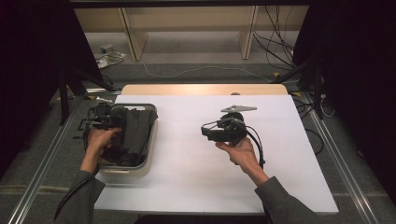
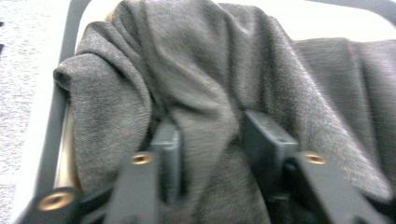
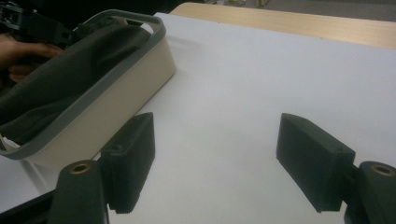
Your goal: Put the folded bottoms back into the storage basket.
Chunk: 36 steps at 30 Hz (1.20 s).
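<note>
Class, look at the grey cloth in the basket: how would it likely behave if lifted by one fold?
The grey cloth would probably hang floppy; it lies in soft folds and drapes over the basket rim. It looks light for its bulk. Its knitted surface likely grips rather than slips between the left gripper fingers.

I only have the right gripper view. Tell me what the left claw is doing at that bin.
Observer: A fold of the grey cloth lies between the jaws of the left claw. I cannot tell whether they pinch it.
Operator: Report where the bin sits on the table.
Observer: The bin stands at the left edge of the white table.
Operator: Now place my right claw.
Observer: The right claw hangs over bare table to the right of the bin, well apart from it.
</note>
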### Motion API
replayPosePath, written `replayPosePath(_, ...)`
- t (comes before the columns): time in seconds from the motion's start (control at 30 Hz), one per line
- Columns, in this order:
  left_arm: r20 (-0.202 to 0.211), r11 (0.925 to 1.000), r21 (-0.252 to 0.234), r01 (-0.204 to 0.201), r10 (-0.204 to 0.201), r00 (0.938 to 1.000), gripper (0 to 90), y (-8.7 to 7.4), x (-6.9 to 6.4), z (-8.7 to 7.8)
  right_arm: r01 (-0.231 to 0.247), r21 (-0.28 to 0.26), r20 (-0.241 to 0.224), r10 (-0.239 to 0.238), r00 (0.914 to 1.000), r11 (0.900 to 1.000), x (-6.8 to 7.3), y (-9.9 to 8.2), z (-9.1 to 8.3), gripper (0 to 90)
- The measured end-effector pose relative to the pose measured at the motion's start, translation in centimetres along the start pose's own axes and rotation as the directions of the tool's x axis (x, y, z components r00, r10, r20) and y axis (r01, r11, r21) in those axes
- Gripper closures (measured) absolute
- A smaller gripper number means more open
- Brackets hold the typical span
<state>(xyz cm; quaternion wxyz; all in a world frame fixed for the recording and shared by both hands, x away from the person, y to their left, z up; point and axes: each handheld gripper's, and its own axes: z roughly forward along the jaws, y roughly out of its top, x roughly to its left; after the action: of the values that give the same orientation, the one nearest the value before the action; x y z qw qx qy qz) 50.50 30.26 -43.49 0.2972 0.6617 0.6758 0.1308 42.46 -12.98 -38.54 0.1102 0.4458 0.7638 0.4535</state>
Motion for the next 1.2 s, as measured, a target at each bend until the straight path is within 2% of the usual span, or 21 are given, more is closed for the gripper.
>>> replayPosePath(0.17,0.013,0.9999,-0.01,0.006,-0.005,0.9999,39.5,0.1,0.0,-1.8,-0.003,-0.018,0.009,0.003,1.0,0.9998,-0.5,-0.3,-0.8,28.3)
replayPosePath(0.2,0.015,0.9997,-0.019,0.019,-0.018,0.9997,35.2,0.1,0.0,-2.2,0.003,-0.024,0.017,-0.003,0.9999,0.9997,-0.7,-0.4,-1.2,28.2)
replayPosePath(0.33,0.038,0.9984,-0.038,0.041,-0.04,0.9985,31.2,-0.4,-0.2,-3.9,-0.004,-0.033,0.018,0.005,0.9998,0.9994,-1.0,-0.4,-1.6,28.1)
replayPosePath(0.4,0.029,0.9985,-0.04,0.039,-0.037,0.9989,25.7,-0.8,-0.5,-4.6,-0.006,-0.039,0.025,0.007,0.9997,0.9992,-1.2,-0.5,-2.0,28.0)
replayPosePath(0.57,0.023,0.9983,-0.053,0.025,-0.024,0.9994,20.1,-1.3,-1.5,-6.3,-0.008,-0.04,0.032,0.009,0.9994,0.9991,-1.4,-0.8,-2.4,27.9)
replayPosePath(0.63,0.043,0.9984,-0.052,0.021,-0.019,0.9989,19.1,-1.5,-2.0,-6.8,-0.008,-0.042,0.032,0.009,0.9994,0.9991,-1.5,-0.9,-2.6,27.9)
replayPosePath(0.77,0.05,0.9987,-0.049,-0.011,0.014,0.9986,16.2,-2.0,-3.3,-7.2,-0.013,-0.038,0.04,0.014,0.9991,0.9992,-1.8,-1.2,-2.8,27.7)
replayPosePath(0.8,0.072,0.9988,-0.047,-0.009,0.012,0.9973,16.0,-2.2,-3.8,-7.2,-0.012,-0.035,0.045,0.014,0.9989,0.9993,-2.0,-1.3,-3.0,27.7)
replayPosePath(0.9,0.091,0.9992,-0.038,-0.012,0.016,0.9957,15.9,-2.4,-4.1,-7.1,-0.02,-0.039,0.05,0.022,0.9985,0.999,-2.2,-1.4,-3.1,27.7)
replayPosePath(0.93,0.127,0.9994,-0.035,0.0,0.005,0.9919,15.9,-2.5,-4.4,-7.0,-0.025,-0.043,0.051,0.027,0.9983,0.9988,-2.4,-1.4,-3.4,27.7)
replayPosePath(1.17,0.181,0.9995,-0.029,-0.008,0.013,0.9834,18.0,-3.0,-5.5,-6.8,-0.035,-0.041,0.063,0.037,0.9973,0.9985,-3.0,-1.8,-3.8,27.7)
replayPosePath(1.2,0.187,0.9995,-0.024,-0.021,0.025,0.982,18.0,-3.1,-5.8,-6.6,-0.035,-0.039,0.065,0.038,0.9972,0.9986,-3.0,-1.8,-3.8,27.7)
